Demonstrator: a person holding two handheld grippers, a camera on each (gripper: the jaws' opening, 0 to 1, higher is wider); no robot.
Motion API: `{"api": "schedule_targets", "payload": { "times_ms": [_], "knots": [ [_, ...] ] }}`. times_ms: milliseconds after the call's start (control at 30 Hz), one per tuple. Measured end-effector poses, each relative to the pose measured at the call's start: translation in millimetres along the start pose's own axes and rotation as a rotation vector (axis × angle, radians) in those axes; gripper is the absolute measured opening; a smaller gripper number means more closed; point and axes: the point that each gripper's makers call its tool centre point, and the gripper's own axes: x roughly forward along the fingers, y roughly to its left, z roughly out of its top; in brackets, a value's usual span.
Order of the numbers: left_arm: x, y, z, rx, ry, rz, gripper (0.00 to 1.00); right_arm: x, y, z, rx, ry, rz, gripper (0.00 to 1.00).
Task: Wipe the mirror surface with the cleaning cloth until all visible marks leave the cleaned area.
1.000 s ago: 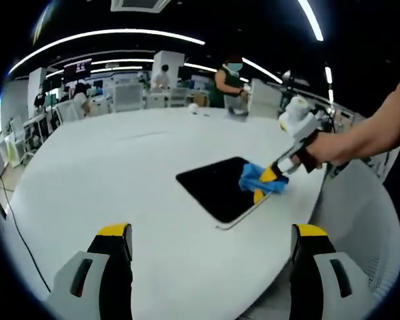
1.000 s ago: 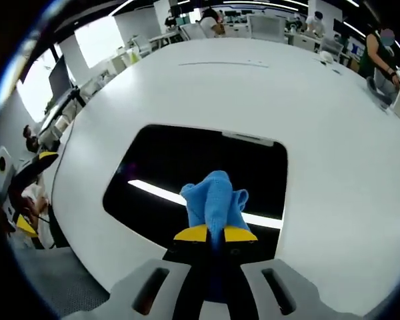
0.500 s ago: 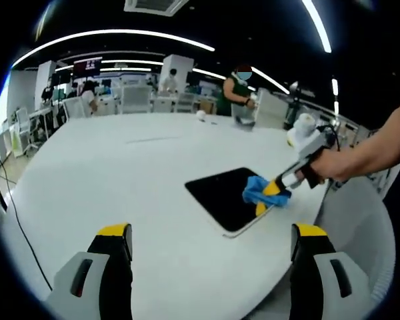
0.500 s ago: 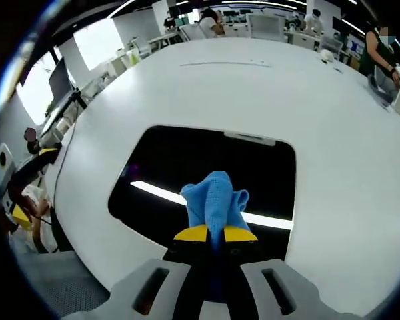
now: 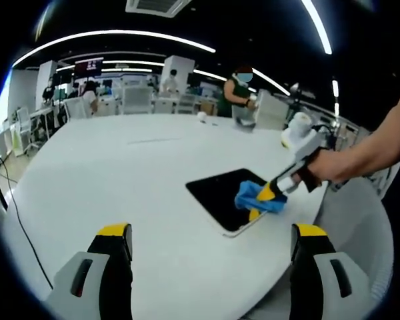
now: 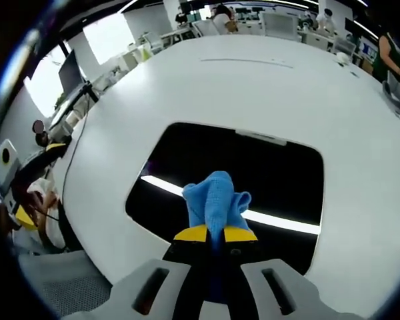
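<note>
My left gripper (image 5: pixel 203 248) hangs idle above the near edge of the large white oval table (image 5: pixel 107 173), its yellow-tipped jaws spread wide with nothing between them. To its right on the table lies the flat, dark rectangular mirror with rounded corners and a thin pale frame (image 5: pixel 220 192), set close to the table's right-hand edge. Farther right, my right gripper (image 5: pixel 260 203) reaches in from that side, my hand (image 5: pixel 320 163) around its grip, and presses the crumpled blue cleaning cloth (image 5: pixel 250 198) onto the mirror's near right corner. In the right gripper view, the right gripper's jaws are closed tight on the blue cloth (image 6: pixel 217 203), which bunches up just ahead of the yellow tips and rests on the mirror (image 6: pixel 253 170) near its closest edge. The glass reflects a bright ceiling light strip (image 6: pixel 280 221) running across it on both sides of the cloth. I cannot make out any marks on the dark surface at this resolution, so I cannot confirm how much is cleaned. My judgement: wiping is under way at the near edge; the far half of the mirror likely needs further passes, followed by a check for residue. Mirror and cloth both lie well within view.
</note>
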Motion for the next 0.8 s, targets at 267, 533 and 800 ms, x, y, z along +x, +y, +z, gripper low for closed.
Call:
{"api": "schedule_targets", "payload": {
  "times_ms": [267,533,800],
  "knots": [
    [-0.2,3.4,3.2,0.000,-0.006,0.011,1.00,5.8,19.8,4.9,-0.026,0.003,0.037,0.01],
    [-3.1,2.4,5.6,0.001,-0.008,0.024,1.00,14.8,55.9,10.3,-0.069,-0.005,0.098,0.01],
    [-6.7,-0.6,3.2,-0.009,-0.003,0.034,1.00,21.9,82.5,14.8,-0.125,0.001,0.151,0.01]
  ]
}}
